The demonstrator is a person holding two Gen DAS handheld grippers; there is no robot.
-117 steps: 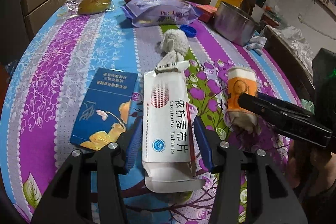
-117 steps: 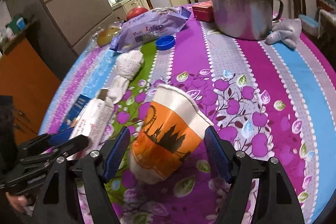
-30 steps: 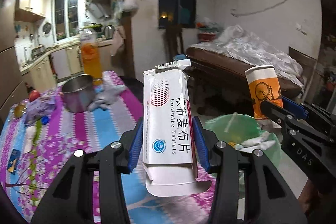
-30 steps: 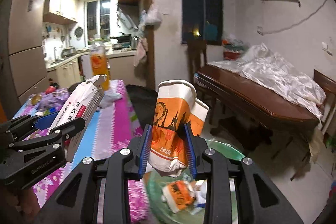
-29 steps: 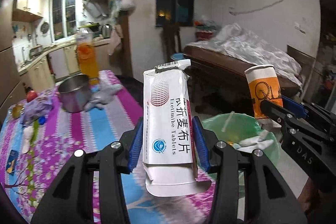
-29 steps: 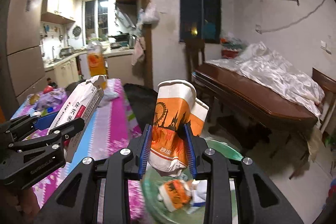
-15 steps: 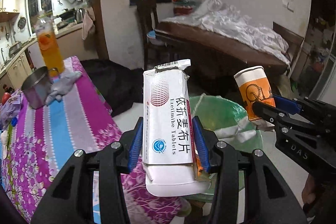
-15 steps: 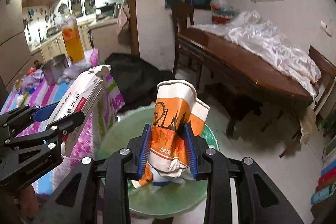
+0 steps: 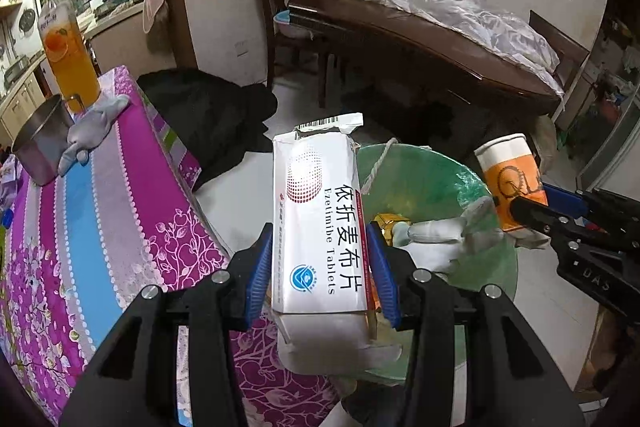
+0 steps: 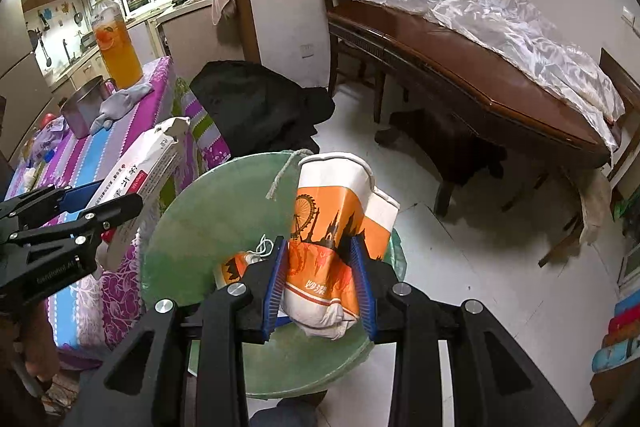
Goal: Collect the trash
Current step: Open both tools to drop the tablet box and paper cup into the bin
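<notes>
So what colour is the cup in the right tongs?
Orange and white, with a dark skyline and Ferris wheel print; the paper cup shows best in the right wrist view.

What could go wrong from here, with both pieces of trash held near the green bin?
The tablet box in the left gripper seems to sit over the bin's near rim, beside the tablecloth; released here, it might tip outside. The crushed paper cup is wedged between the right gripper's fingers and may cling when they open. The bin's loose liner could fold under falling items.
</notes>
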